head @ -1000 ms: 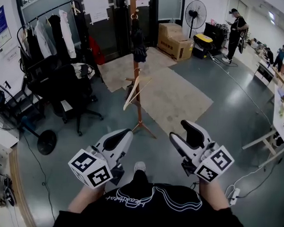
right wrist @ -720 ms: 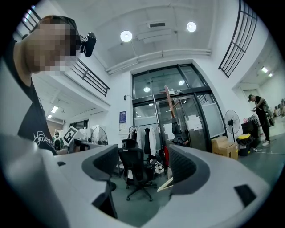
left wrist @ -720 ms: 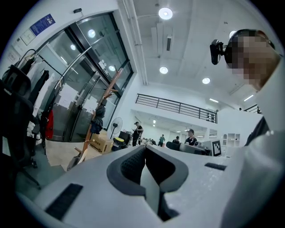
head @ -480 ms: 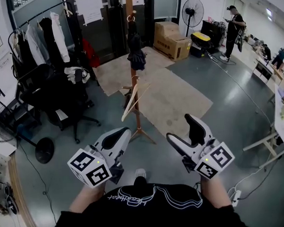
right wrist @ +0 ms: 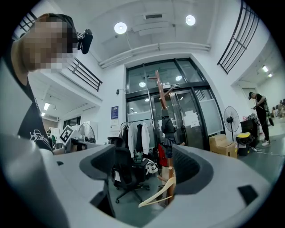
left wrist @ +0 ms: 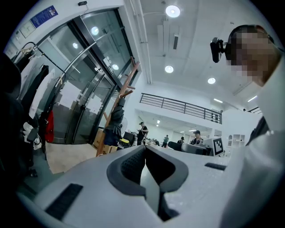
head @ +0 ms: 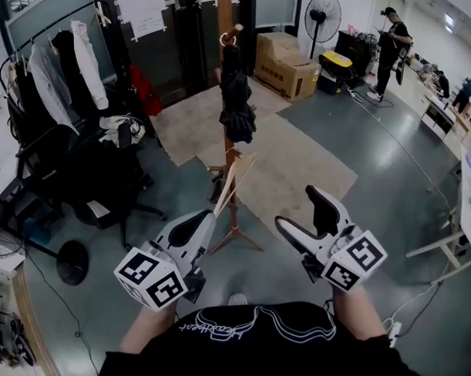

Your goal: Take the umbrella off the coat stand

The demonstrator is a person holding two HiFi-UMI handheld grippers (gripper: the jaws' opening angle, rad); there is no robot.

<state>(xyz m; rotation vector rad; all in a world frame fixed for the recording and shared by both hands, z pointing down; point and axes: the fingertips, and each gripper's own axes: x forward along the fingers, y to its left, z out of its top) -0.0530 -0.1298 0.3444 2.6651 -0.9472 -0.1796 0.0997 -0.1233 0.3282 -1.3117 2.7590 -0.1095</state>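
The right gripper (head: pixel 299 208) has just been opening, its jaws wide and empty; the left gripper (head: pixel 200 221) is closed, also empty. Well ahead of both, the umbrella (head: pixel 236 98) hangs on the coat stand (head: pixel 225 10), whose top is cut off. The door notices (head: pixel 143 13) are illegible.

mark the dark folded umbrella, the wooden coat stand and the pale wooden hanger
dark folded umbrella (head: pixel 236 98), head view, middle of the bunched canopy
wooden coat stand (head: pixel 225 10), head view, upper pole
pale wooden hanger (head: pixel 223 198), head view, lower arm
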